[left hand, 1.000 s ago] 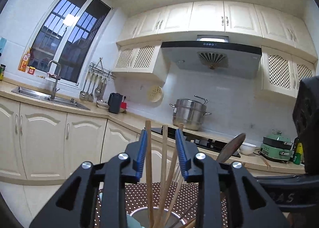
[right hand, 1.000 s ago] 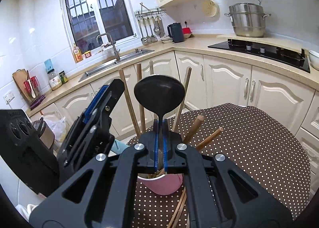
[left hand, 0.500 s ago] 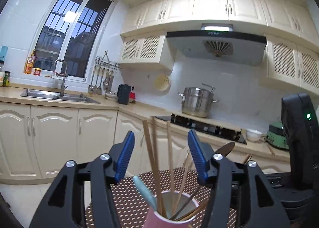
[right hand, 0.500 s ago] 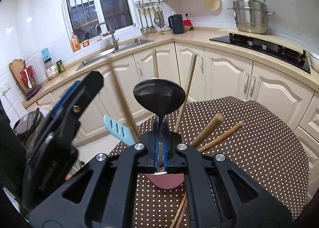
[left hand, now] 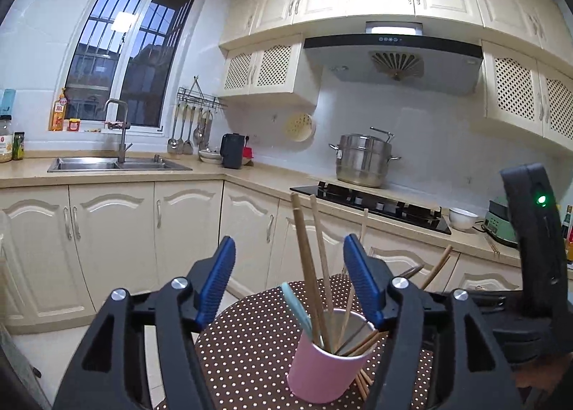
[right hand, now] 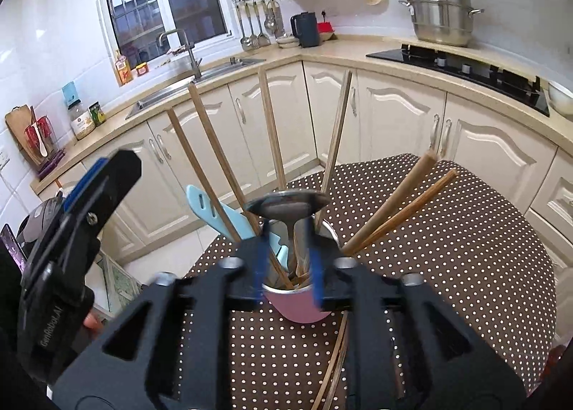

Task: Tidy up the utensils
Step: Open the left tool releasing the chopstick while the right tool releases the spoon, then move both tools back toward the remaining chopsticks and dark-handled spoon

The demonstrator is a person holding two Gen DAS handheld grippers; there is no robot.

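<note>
My right tool (right hand: pixel 286 266) has just been opening and releases the metal spoon (right hand: pixel 288 207) into the pink cup (right hand: pixel 301 306) under it, my left tool (left hand: pixel 288 284) stands wide; the spoon seems stiff and slippery, so I would grip its thin handle.

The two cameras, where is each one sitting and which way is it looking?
Left wrist view: sits on the left gripper, looking almost level over the pink cup towards the stove; its open blue fingers show, and the right gripper's body at right.
Right wrist view: sits on the right gripper, tilted down at the cup and spoon; its fingers, apart around the spoon handle, show, plus the left gripper at left.
Shared: cup, chopsticks, dotted tablecloth, sink, steel pot.
</note>
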